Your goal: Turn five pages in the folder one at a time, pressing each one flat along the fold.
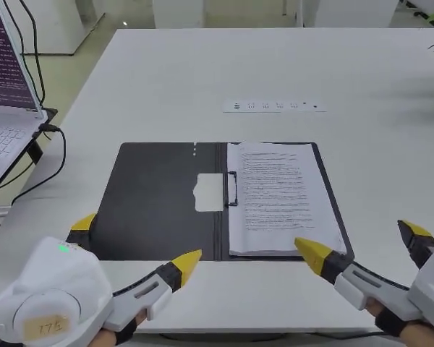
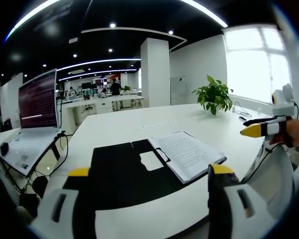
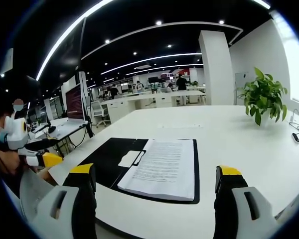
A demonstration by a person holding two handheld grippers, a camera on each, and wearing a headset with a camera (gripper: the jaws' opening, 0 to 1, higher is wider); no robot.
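Head view
Table (image 1: 202, 72): white; an open folder (image 1: 166, 202) is seen lying flat near its front edge.
Folder: the black left cover is laid bare, with a white slip (image 1: 210, 193) near the fold; a stack of printed pages (image 1: 282, 199) is held on the right half by a clip (image 1: 232, 189).
Left gripper (image 1: 135, 242): held above the front edge at the folder's left half; jaws spread wide, nothing gripped.
Right gripper (image 1: 363, 242): held by the folder's near right corner; jaws spread wide, nothing gripped.
Socket panel (image 1: 275, 106): set into the table beyond the folder.
Laptop (image 1: 7, 94): placed at the left edge, a cable (image 1: 54, 155) hanging from it.

Left gripper view
Own jaws: seen wide apart, the folder lying beyond them.
Other gripper: seen entering from the right, clear of the pages.
Plant (image 2: 214, 94): placed at the table's far edge.

Right gripper view
Own jaws: seen wide apart, the page stack lying between and beyond them, untouched.
Other gripper: seen at the left, off the folder.
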